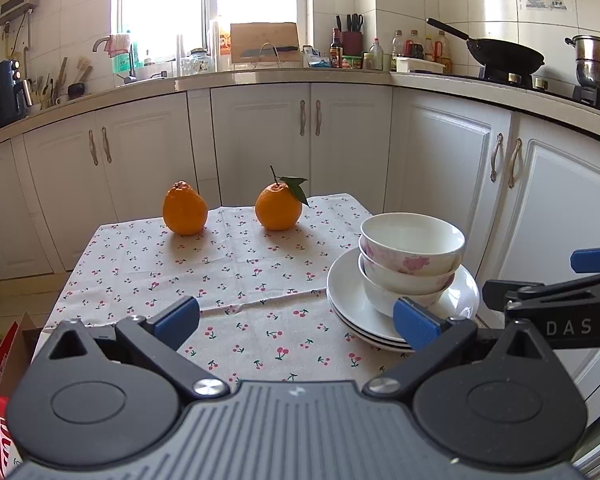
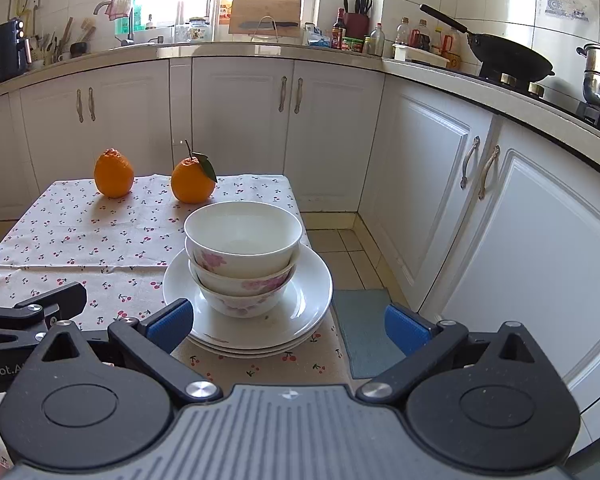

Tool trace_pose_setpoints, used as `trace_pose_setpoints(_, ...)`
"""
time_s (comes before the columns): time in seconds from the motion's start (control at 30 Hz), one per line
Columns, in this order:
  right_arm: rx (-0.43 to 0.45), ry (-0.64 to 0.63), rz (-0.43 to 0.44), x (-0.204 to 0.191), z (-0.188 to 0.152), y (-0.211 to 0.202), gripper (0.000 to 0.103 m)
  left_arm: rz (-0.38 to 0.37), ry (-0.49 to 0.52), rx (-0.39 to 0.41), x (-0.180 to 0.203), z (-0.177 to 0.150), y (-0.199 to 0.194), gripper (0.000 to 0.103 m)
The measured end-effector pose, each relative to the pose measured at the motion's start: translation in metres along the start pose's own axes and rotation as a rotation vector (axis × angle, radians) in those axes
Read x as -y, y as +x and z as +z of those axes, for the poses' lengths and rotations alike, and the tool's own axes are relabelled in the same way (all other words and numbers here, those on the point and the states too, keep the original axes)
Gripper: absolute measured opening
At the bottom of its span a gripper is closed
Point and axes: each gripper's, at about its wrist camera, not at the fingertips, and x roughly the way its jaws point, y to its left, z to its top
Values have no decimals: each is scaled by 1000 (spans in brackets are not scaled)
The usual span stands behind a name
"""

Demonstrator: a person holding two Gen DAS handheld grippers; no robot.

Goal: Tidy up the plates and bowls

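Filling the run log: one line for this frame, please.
left gripper: open, empty | right gripper: open, empty | bowls: three nested on plates | oranges: two, far side

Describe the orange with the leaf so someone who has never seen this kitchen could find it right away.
Start at the small table covered by the cherry-print cloth. Two oranges sit near its far edge, beyond the stacked bowls and plates. The one you want is the right-hand orange, nearer the bowls; it alone has a stem and green leaf, unlike the bare left orange.
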Motion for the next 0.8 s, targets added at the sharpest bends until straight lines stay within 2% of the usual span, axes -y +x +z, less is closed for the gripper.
trace_pose_setpoints(0.8, 12, -5, -8, 1, 2, 0, 103, 1, -1, 1, 1, 2, 0, 102)
